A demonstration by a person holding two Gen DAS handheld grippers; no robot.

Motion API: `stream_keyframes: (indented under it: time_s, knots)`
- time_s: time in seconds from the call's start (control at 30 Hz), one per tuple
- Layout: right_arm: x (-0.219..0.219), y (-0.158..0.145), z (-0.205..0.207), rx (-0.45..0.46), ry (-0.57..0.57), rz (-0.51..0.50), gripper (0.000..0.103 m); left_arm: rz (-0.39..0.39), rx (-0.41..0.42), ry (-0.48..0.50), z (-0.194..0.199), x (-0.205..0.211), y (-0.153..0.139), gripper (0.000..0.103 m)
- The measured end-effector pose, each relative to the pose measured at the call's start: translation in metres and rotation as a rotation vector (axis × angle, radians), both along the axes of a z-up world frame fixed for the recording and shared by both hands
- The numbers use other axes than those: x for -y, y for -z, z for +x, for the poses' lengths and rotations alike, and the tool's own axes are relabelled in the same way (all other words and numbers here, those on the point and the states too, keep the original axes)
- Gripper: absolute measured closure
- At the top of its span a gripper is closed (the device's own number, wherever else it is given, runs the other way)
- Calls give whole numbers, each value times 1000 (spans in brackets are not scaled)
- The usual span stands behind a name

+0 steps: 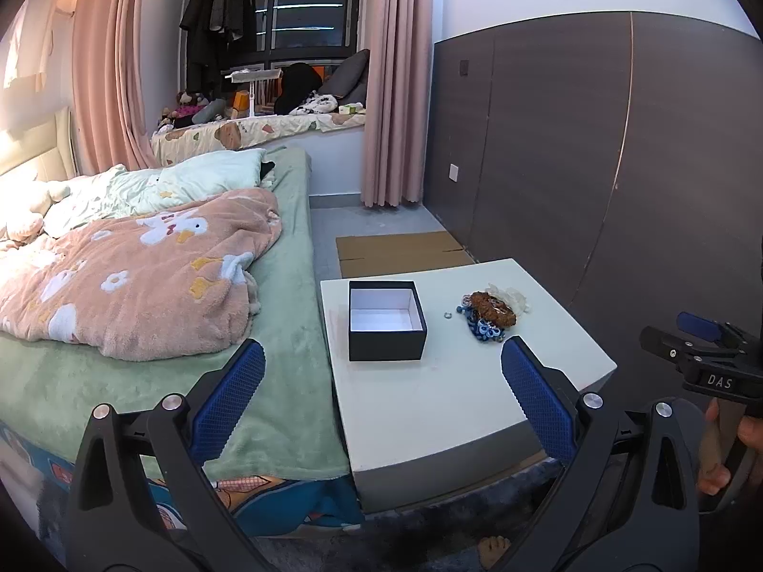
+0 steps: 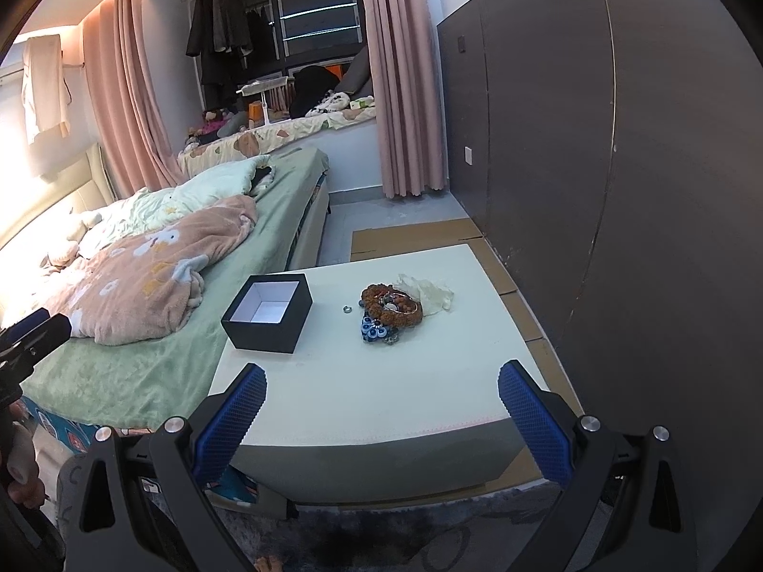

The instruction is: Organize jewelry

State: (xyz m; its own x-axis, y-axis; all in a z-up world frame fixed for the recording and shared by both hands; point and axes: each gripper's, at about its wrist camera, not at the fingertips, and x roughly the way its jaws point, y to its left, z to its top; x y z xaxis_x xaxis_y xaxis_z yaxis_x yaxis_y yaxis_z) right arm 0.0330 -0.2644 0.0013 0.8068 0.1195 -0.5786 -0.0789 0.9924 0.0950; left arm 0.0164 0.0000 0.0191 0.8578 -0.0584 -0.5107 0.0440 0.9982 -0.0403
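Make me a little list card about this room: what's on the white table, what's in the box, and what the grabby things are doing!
table: white table beside the bed
box: black box, lid off, white inside, looks empty
jewelry: pile right of the box, brown beaded bracelet on top, blue beads under
loose piece: small ring between box and pile
left hand-held gripper: open, holding nothing
right hand-held gripper: open, holding nothing
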Motion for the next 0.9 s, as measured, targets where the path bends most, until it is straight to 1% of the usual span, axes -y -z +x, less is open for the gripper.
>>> stream_keyframes:
  time_s: [0.3, 0.43, 0.53, 0.67, 0.8, 0.9]
  knots:
    - [7, 2, 7, -10, -5, 13, 7, -13, -14, 10, 5, -4, 3, 4]
    - [14, 1, 23, -23, -17, 43, 7, -25, -24, 19, 17, -3, 8, 4]
    - [20, 0, 42, -36, -19, 56, 7, -51, -37, 33, 32, 0, 11, 4]
    - [28, 1, 76, -84, -38, 90, 7, -82, -46, 63, 57, 7, 14, 4]
    - [36, 3, 112, -126, -27, 106, 8, -133, -67, 94, 91, 15, 16, 4]
    - [43, 6, 138, -154, -13, 130, 9, -152, -87, 110, 117, 24, 19, 4]
